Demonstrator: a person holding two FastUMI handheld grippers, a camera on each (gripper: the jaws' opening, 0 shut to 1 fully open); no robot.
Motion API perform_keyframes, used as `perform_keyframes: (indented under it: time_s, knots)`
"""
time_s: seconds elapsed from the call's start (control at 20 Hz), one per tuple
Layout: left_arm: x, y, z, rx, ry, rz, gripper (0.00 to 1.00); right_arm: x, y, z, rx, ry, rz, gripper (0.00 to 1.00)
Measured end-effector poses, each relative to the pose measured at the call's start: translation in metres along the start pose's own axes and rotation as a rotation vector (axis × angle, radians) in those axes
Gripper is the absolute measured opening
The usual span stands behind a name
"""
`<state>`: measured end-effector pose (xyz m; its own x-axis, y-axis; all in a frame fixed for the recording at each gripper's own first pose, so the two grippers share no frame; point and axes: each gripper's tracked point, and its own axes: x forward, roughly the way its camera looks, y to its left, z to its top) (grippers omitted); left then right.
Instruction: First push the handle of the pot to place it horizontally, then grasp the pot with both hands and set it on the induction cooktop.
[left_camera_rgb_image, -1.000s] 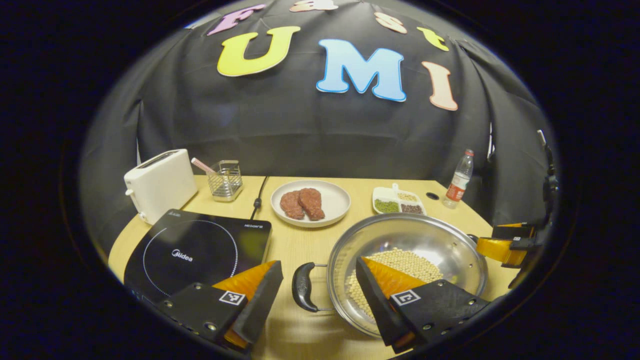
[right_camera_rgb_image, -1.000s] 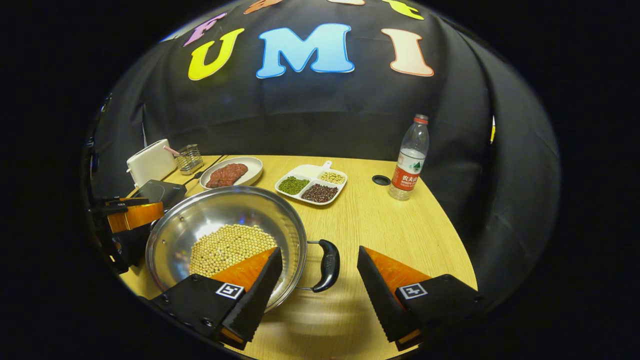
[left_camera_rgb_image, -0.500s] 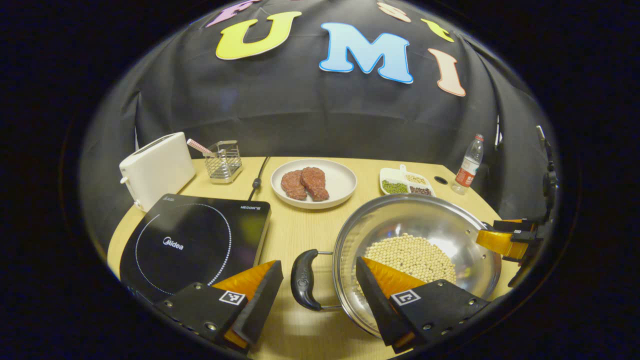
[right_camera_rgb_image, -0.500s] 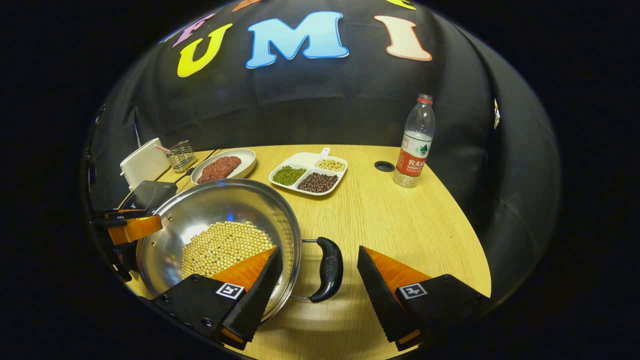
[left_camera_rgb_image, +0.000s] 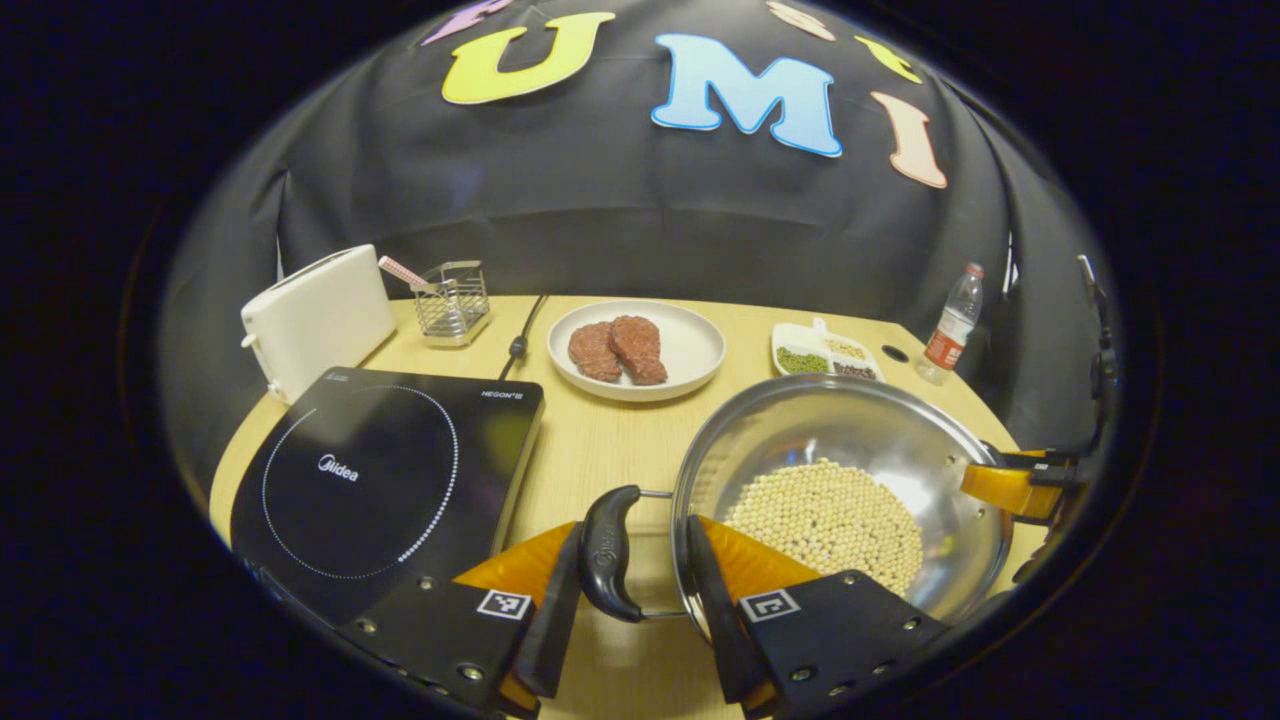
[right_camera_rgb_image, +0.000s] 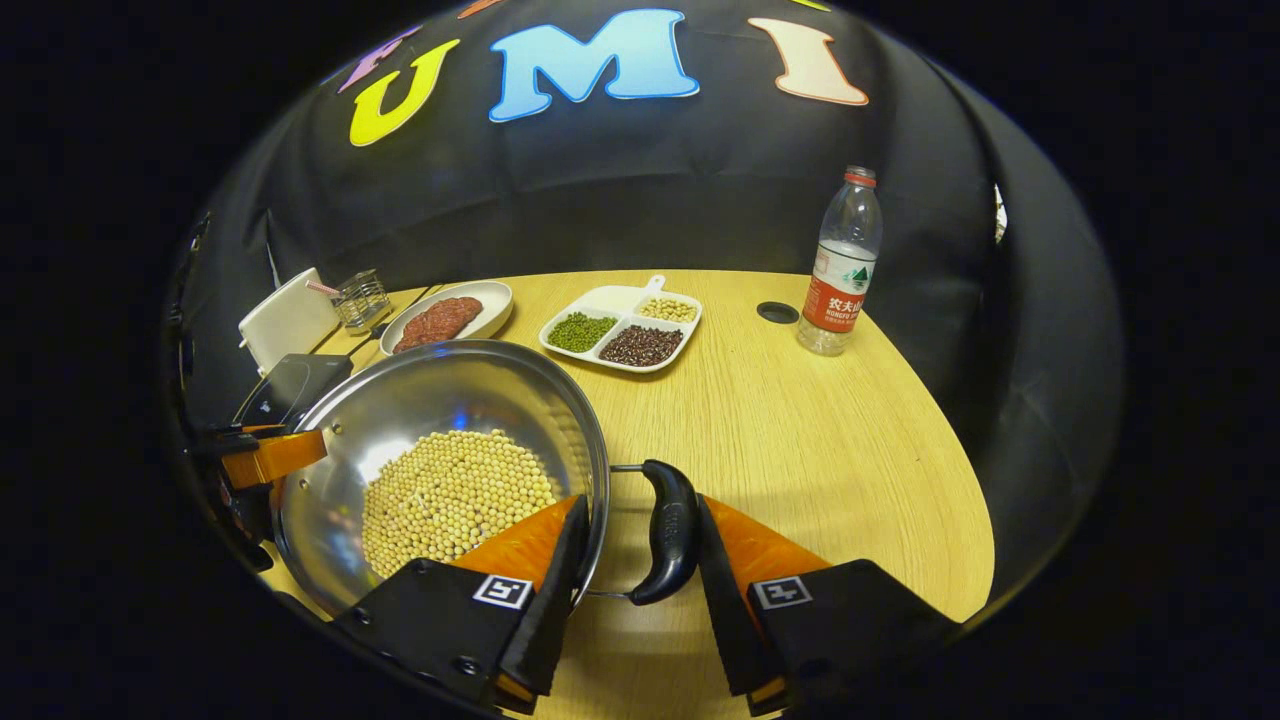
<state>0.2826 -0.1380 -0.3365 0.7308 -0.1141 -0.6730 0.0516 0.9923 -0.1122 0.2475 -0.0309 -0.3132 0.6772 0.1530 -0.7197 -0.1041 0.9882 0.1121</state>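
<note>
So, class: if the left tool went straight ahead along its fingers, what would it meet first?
The left tool already straddles the pot handle; beyond lies the plate, though depth is unclear.

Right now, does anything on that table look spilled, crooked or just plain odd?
Nothing stands out. The beans sit inside the pot, none spilled on the table. The plate of meat, the bottle and the cooktop look orderly.

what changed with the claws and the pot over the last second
Both claws narrowed from wide open. The left claw now brackets the pot's left handle and the right claw brackets the right handle; whether both fingers of each press is not clear. The pot of beans sits on the table as before, off the cooktop. Plate, tray, bottle and toaster have not moved.
</note>
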Motion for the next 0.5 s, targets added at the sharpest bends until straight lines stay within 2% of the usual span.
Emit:
perform_keyframes:
  time_s: [0.05, 0.1, 0.25, 0.3, 0.35, 0.4, 0.45, 0.5]
  knots:
    - [-0.0015, 0.0005, -0.0001, 0.0, 0.001, 0.002, 0.61, 0.0005, 0.0007, 0.001, 0.02, 0.006, 0.003, 0.63]
    - [-0.0017, 0.0004, 0.001, -0.002, 0.0, 0.003, 0.59, -0.0003, 0.0028, -0.0001, 0.031, 0.01, 0.006, 0.55]
    - [-0.0021, -0.0012, 0.0009, 0.004, 0.003, 0.001, 0.55, 0.0, 0.003, 0.0002, 0.033, 0.015, 0.007, 0.44]
    - [-0.0009, -0.0009, 0.0023, 0.007, 0.003, 0.005, 0.55, -0.0008, 0.0034, 0.0009, 0.029, 0.012, 0.002, 0.47]
    - [-0.0027, -0.0002, 0.0025, 0.011, 0.003, 0.009, 0.53, -0.0011, 0.0033, 0.0007, 0.02, 0.018, -0.002, 0.43]
    - [-0.0044, 0.0002, 0.0036, 0.01, 0.007, 0.012, 0.55, -0.0027, 0.0044, 0.0002, 0.026, 0.023, -0.001, 0.47]
    - [-0.0074, 0.0002, 0.003, 0.005, 0.011, 0.012, 0.5, -0.0036, 0.0057, 0.0007, 0.038, 0.029, 0.002, 0.47]
    - [-0.0097, 0.0013, 0.0055, 0.004, 0.005, 0.009, 0.53, -0.0044, 0.0071, 0.0007, 0.045, 0.031, 0.005, 0.47]
